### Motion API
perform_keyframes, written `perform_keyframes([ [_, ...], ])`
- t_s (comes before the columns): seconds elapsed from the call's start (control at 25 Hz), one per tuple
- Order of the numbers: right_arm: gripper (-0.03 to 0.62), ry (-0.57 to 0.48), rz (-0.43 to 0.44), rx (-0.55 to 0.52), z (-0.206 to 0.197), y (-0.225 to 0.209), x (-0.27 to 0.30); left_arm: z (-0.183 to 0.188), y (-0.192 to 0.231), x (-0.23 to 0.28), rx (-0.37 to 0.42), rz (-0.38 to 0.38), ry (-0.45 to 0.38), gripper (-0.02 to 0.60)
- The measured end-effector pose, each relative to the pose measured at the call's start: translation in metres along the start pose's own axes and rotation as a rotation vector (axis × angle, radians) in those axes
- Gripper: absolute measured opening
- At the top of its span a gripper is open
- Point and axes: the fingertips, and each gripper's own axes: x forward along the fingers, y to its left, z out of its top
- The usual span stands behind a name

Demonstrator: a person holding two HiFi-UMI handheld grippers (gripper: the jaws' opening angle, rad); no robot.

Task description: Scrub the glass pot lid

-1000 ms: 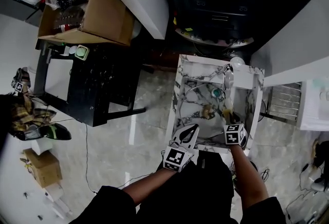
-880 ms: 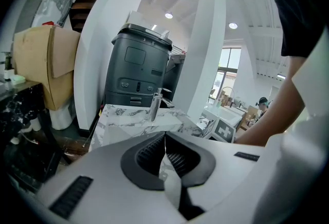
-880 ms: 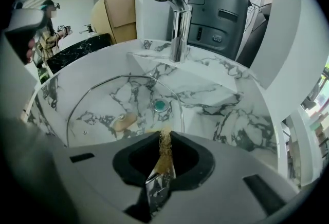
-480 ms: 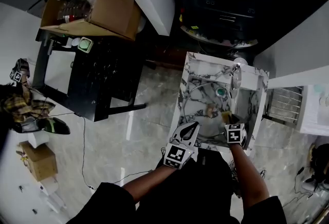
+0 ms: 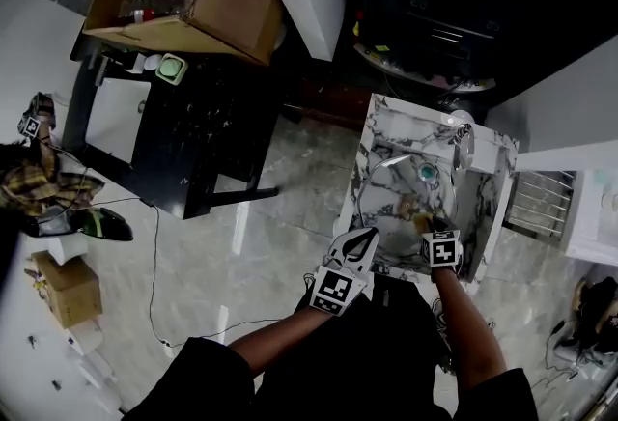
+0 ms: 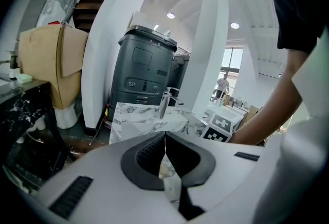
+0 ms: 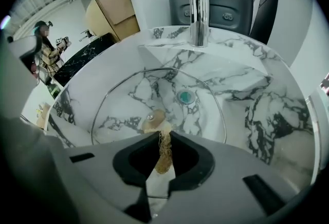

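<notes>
Right gripper view: the near rim of the lid [image 7: 154, 92] is hidden behind the right gripper [image 7: 160, 134]. The lower end of the scrubber [image 7: 164, 159] is lost between its closed jaws. The faucet [image 7: 198, 10] top is cut by the upper edge.

Left gripper view: the left gripper [image 6: 165, 135] blocks the sink [image 6: 139, 115] basin. Its jaws meet, and the pale patch behind them is not identifiable.

Head view: the right gripper's jaws are hidden under its marker cube. The cardboard box [image 5: 227, 9] contents are too small to tell.
</notes>
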Motion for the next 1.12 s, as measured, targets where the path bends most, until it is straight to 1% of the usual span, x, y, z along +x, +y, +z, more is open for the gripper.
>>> perform_keyframes([
  [0.24, 0.063, 0.044, 0.068, -0.005, -0.002, 0.026, 0.008, -0.005, 0.01, -0.009, -0.017, -0.002, -0.007, 0.017],
  [0.48, 0.063, 0.068, 0.102, 0.007, 0.002, 0.046, 0.013, 0.001, 0.019, -0.015, -0.019, -0.017, -0.038, 0.017],
  [0.6, 0.063, 0.079, 0.125, 0.024, 0.002, 0.054, 0.017, 0.001, 0.023, -0.016, -0.022, -0.023, -0.04, 0.017],
  [0.76, 0.063, 0.078, 0.188, 0.062, 0.005, 0.07, 0.02, 0.003, 0.029, -0.017, -0.021, -0.033, -0.048, 0.017],
  [1.12, 0.063, 0.106, 0.225, 0.057, 0.018, 0.098, 0.022, 0.005, 0.041, -0.018, -0.019, -0.049, -0.047, 0.017],
])
